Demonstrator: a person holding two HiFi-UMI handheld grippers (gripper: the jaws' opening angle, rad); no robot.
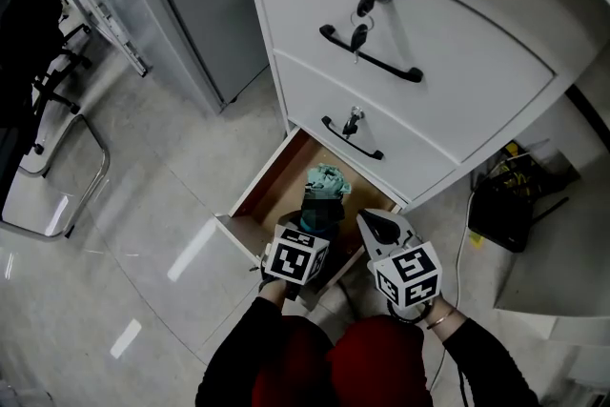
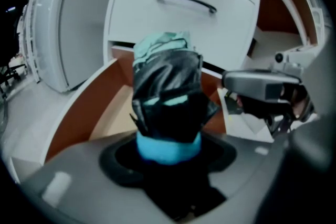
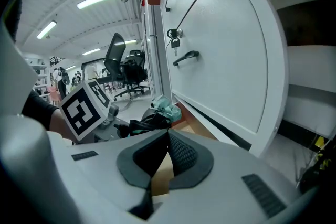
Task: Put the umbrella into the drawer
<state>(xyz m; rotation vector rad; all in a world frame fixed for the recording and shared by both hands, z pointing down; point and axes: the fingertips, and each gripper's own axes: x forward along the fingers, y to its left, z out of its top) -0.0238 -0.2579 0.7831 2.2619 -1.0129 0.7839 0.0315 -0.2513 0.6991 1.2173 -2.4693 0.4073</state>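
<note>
Nearest the head camera, the left claw is clamped on the folded umbrella, whose long axis runs straight out from the jaws, slanting down over the open bottom drawer just ahead. Right claw, jaws together and empty, hovers alongside; the umbrella's near end is buried in the grip, and the drawer floor is mostly hidden

Left gripper sits near the head view's 6 o'clock, pointing toward 12 and tilted down, jaws clamped on the folded umbrella; right gripper just beside it at its 3 o'clock, jaws together, empty; both dark-sleeved forearms enter from 6 o'clock.
</note>
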